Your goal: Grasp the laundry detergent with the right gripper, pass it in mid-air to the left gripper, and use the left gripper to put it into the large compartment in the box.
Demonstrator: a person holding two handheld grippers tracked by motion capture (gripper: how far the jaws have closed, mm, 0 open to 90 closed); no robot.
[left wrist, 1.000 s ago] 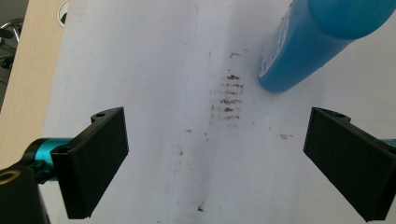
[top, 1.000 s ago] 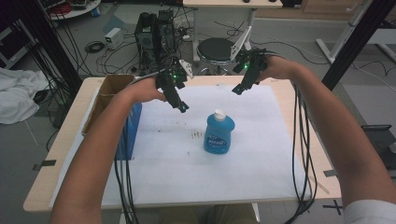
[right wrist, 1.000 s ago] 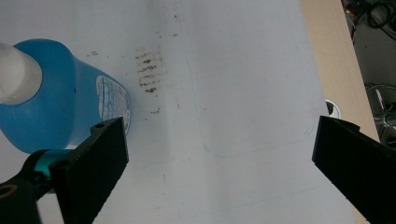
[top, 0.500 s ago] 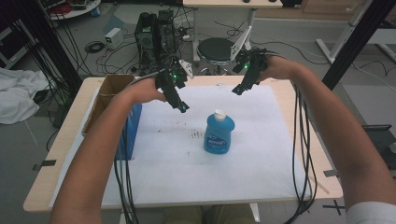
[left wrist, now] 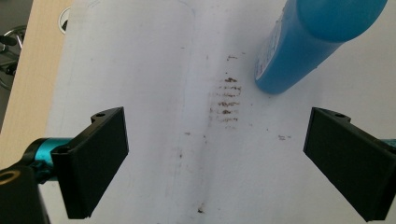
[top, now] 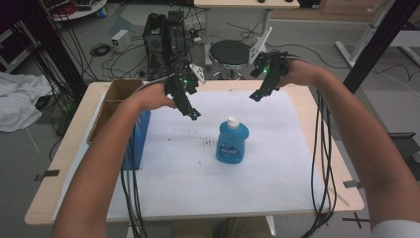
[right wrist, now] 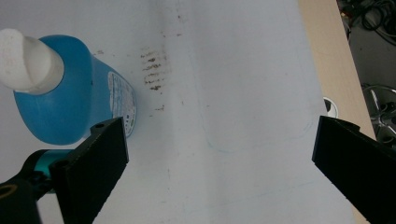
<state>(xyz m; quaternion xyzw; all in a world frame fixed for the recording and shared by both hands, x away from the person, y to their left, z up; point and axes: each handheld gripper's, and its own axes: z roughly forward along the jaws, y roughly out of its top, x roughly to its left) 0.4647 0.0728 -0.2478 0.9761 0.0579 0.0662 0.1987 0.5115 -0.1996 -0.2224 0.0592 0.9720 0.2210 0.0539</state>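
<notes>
1 bottle (top: pixel 232 143), blue w/ white cap, upright near centre of the white sheet (top: pixel 198 193). Nothing touching it.

2 grippers, both up off the table, both empty:
- L gripper (top: pixel 193 115): jaws wide apart, nothing between. Sits at ~10 o'clock from bottle, near but clear of it. In left gripper view the bottle (left wrist: pixel 308 44) is at ~1 o'clock, past the jaw tips, outside the gap.
- R gripper (top: pixel 255 95): jaws wide apart too, nothing between. ~1 o'clock from bottle, a bit further off than L. In right gripper view the bottle (right wrist: pixel 70 88) is at ~10 o'clock, its base edge partly behind the left jaw; can't tell any contact, high view says apart.

2 hands, 1 per gripper: L hand (top: pixel 148 96), R hand (top: pixel 299 74). Forearms come in from 6 o'clock, cables hang off both.

1 smudge patch (left wrist: pixel 226 100) of brown marks on the sheet, just beside bottle at its 9 o'clock in high view. A few stray specks around it.

1 box (top: pixel 116 106), open cardboard w/ blue side, at table's 9 o'clock edge, under the L forearm. Well apart from bottle.

1 table (top: pixel 317 106), light wood, sheet covers most of it.

Off-table: 1 stool (top: pixel 230 52) at 12 o'clock, 1 white cloth heap (top: pixel 20 99) on floor at 9 o'clock.
</notes>
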